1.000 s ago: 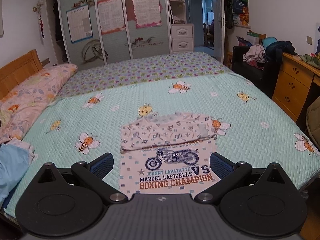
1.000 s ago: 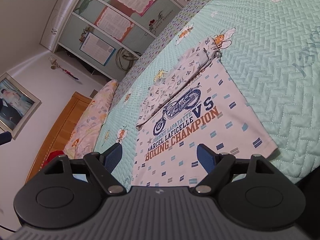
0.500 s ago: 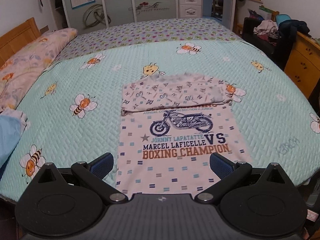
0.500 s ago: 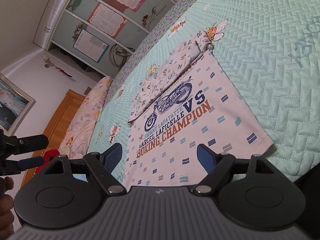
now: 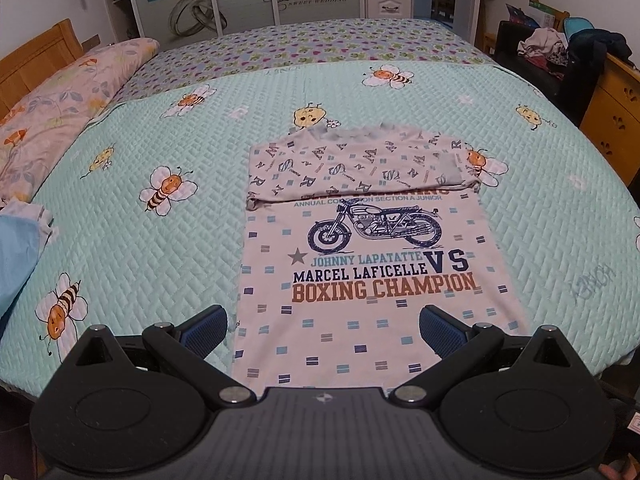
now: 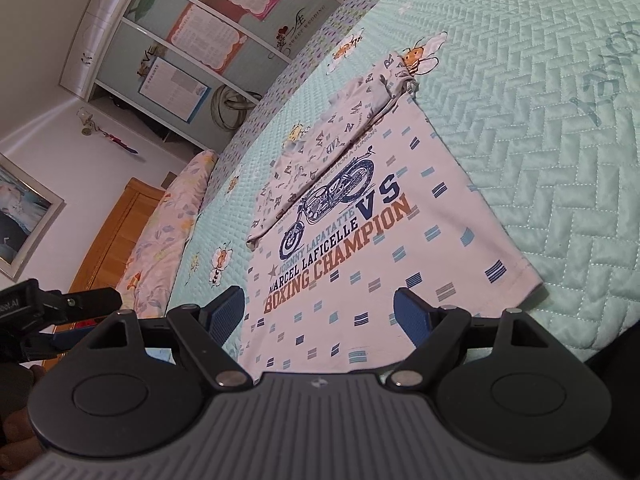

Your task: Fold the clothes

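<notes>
1. White cotton with small blue dashes: the T-shirt (image 5: pixel 360 280) lies flat on the mint quilted bedspread (image 5: pixel 160 240) near the bed's foot edge, its sleeved top folded down over the chest, the motorcycle print facing up.
2. My left claw (image 5: pixel 322 322) hangs above the shirt's hem with its jaws spread wide, holding nothing.
3. My right claw (image 6: pixel 318 310) is likewise agape and empty over the hem's right part.
4. Only the left view shows the wooden dresser (image 5: pixel 612 112), the dark chair piled with clothes (image 5: pixel 560 52) and a pale blue cloth (image 5: pixel 16 256) at the bed's left edge.
5. Only the right view shows a framed picture (image 6: pixel 20 216) on the wall, and my left claw (image 6: pixel 60 308) edging in from the side.
6. A floral pillow (image 5: pixel 60 112) rests by the wooden headboard (image 5: pixel 36 60), well apart from the shirt.
</notes>
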`<state>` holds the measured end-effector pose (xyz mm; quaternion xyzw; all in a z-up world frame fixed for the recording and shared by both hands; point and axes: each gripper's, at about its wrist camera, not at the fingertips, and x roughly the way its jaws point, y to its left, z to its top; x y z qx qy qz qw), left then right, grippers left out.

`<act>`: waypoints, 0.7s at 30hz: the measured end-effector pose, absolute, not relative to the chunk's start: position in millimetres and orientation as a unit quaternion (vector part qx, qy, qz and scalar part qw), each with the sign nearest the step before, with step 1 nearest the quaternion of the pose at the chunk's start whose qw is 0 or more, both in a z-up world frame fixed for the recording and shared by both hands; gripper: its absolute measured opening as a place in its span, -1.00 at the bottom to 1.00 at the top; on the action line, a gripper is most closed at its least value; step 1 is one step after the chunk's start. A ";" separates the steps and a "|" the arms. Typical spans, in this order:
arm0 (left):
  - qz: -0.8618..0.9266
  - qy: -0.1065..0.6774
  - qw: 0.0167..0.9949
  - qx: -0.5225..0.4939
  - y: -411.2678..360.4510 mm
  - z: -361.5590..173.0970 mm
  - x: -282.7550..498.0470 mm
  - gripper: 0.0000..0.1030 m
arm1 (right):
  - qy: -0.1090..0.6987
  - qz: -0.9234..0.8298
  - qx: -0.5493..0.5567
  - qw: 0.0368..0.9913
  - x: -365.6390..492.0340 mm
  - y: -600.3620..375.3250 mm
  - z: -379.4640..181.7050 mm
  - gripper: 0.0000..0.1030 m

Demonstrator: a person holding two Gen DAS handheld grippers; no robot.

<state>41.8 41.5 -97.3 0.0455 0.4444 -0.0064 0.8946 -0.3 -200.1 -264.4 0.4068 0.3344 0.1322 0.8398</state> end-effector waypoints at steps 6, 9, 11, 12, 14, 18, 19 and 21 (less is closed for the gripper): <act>0.001 0.461 0.886 0.039 48.4 -113.2 47.4 0.98 | 0.339 0.126 0.408 0.838 0.6 -203.2 -267.7 0.60; 0.004 0.467 0.884 0.038 50.1 -119.0 49.4 0.98 | 0.341 0.124 0.410 0.836 1.0 -204.3 -269.4 0.60; 0.004 0.468 0.883 0.039 50.7 -120.9 50.4 0.98 | 0.342 0.124 0.411 0.836 1.4 -204.1 -269.9 0.60; 0.004 0.468 0.883 0.040 50.8 -121.4 50.7 0.98 | 0.343 0.124 0.411 0.836 1.6 -204.0 -270.3 0.60; 0.004 0.469 0.882 0.040 52.0 -122.9 51.0 0.98 | 0.344 0.125 0.410 0.835 2.1 -203.8 -271.0 0.60; 0.003 0.471 0.881 0.040 56.6 -127.6 50.5 0.98 | 0.346 0.124 0.410 0.835 2.9 -204.2 -271.3 0.60; 0.002 0.472 0.881 0.040 57.8 -128.8 50.4 0.98 | 0.346 0.124 0.410 0.835 3.2 -204.7 -271.2 0.60; 0.002 0.473 0.880 0.040 60.1 -131.2 50.1 0.98 | 0.346 0.121 0.409 0.836 3.3 -207.1 -270.9 0.60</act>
